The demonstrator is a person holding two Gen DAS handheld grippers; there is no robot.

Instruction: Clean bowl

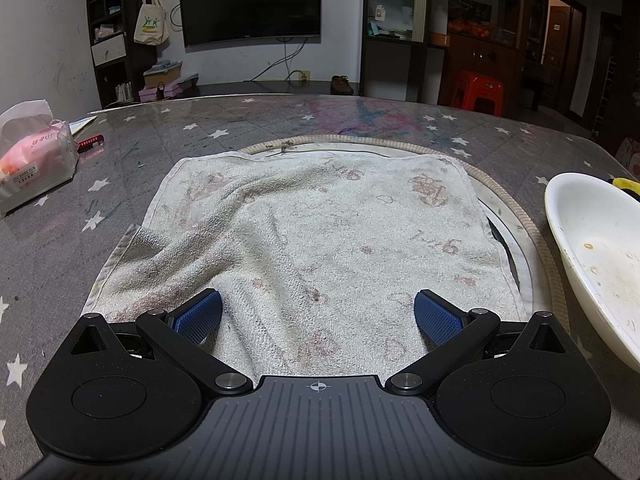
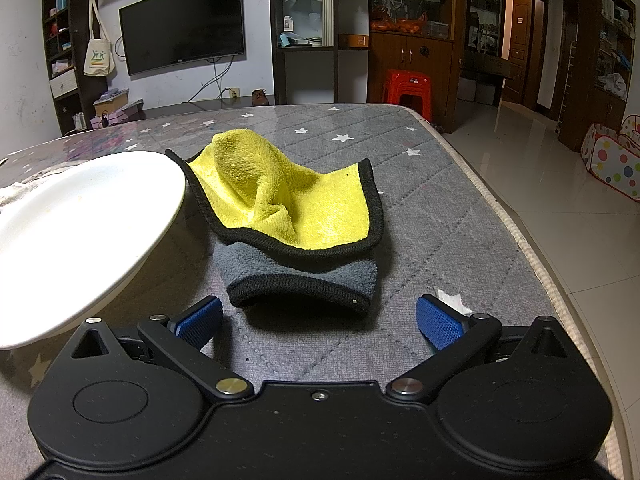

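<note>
At the far left of the star-patterned table (image 1: pixel 168 120), a pack of tissues (image 1: pixel 34 160) is lying beside a red pen (image 1: pixel 91 143). Next to the right, a stained white towel (image 1: pixel 304 232) is spreading over a round inset in the tabletop, and the left gripper (image 1: pixel 318 312) is hanging over its near edge with its blue pads (image 1: pixel 200 316) standing wide apart and nothing between them; whether they are touching the towel cannot be told. Further right, the white bowl (image 1: pixel 596 256) is sitting on the table just beside the towel, showing brownish smears and crumbs inside. In the right wrist view the same bowl (image 2: pixel 80 216) is filling the left side. Just to its right, a yellow and grey cloth (image 2: pixel 288 216) with a black border is lying crumpled on the table. The right gripper (image 2: pixel 320 320) is pointing down toward the cloth's near edge, released, jaws fully spread and holding nothing. A small scrap of white paper (image 2: pixel 452 300) is peeking out behind its right finger.
</note>
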